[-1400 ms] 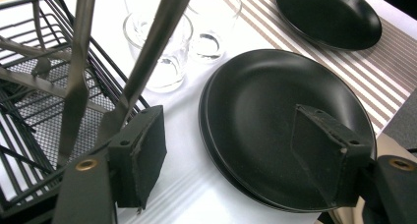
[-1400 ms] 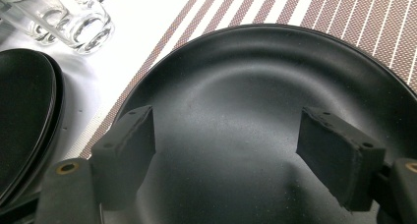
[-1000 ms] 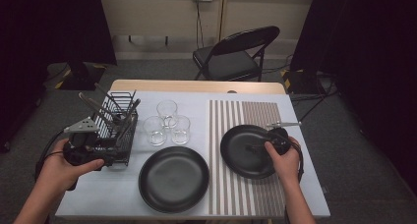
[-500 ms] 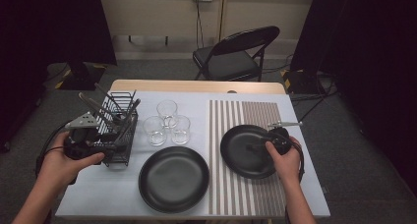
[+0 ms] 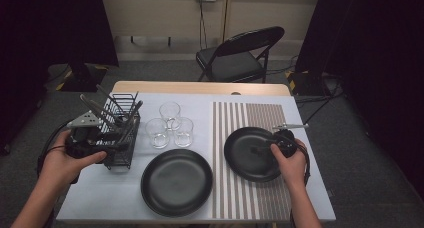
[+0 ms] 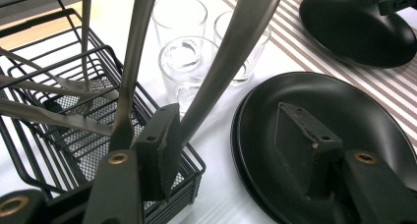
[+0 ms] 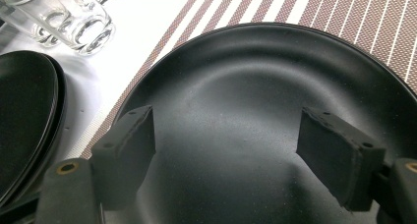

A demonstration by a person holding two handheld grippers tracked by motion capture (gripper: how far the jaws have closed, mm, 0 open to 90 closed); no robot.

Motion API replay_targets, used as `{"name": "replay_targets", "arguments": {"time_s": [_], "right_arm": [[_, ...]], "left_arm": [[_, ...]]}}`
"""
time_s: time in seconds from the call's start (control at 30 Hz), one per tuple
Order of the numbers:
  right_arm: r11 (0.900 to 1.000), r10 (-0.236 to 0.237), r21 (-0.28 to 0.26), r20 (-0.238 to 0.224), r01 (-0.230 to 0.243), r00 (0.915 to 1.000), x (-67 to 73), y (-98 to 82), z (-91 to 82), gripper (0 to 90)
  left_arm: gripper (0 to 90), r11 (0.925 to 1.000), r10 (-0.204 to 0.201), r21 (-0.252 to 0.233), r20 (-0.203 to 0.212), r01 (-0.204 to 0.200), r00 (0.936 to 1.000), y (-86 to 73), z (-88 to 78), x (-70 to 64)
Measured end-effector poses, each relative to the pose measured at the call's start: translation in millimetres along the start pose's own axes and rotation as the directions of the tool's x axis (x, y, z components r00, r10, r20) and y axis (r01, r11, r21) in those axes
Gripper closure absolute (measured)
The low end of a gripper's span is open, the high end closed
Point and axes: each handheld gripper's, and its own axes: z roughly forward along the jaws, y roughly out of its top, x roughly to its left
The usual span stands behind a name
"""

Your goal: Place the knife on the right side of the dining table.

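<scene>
A black wire cutlery rack (image 5: pixel 120 153) (image 6: pixel 59 135) stands at the table's left and holds several metal utensils. My left gripper (image 5: pixel 112 135) (image 6: pixel 226 121) is at its near right corner. One utensil handle (image 6: pixel 236 52) rises between the jaws, right beside the left pad and well clear of the right pad. The jaws have just been closing and still stand open. My right gripper (image 5: pixel 257 149) (image 7: pixel 223 121) hovers open over a black plate (image 5: pixel 245 158) (image 7: pixel 255 76) on the striped mat (image 5: pixel 250 113), with nothing between its pads.
Three clear glasses (image 5: pixel 170 124) (image 6: pixel 189 57) (image 7: pixel 74 17) stand in the middle of the table. Stacked black plates (image 5: pixel 176 182) (image 6: pixel 344 111) lie at the front centre. A folding chair (image 5: pixel 240 58) stands beyond the table's far edge.
The left hand and its gripper have edged slightly away from the person beside the rack. The right hand has stayed over the plate.
</scene>
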Motion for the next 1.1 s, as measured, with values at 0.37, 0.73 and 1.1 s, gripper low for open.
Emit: {"name": "replay_targets", "arguments": {"time_s": [0.37, 0.73, 1.1], "right_arm": [[1.000, 0.002, 0.003, -0.002, -0.002, 1.0000, 1.0, -0.3, 0.6, 21.4], [1.000, -0.002, 0.009, -0.001, 0.002, 1.0000, 1.9, -0.8, 1.4, 21.4], [1.000, -0.003, 0.009, -0.001, 0.003, 1.0000, 1.7, -0.9, 1.8, 21.5]], "left_arm": [[44.4, 1.0000, -0.009, 0.002, -0.013, 0.009, 0.9999, -1.8, 2.2, 4.0], [45.0, 0.9999, -0.011, -0.004, -0.020, 0.011, 0.9997, -5.2, 3.4, 8.9], [48.0, 0.9990, -0.043, -0.008, -0.002, 0.043, 0.9991, -9.0, 11.0, 13.9]]}}
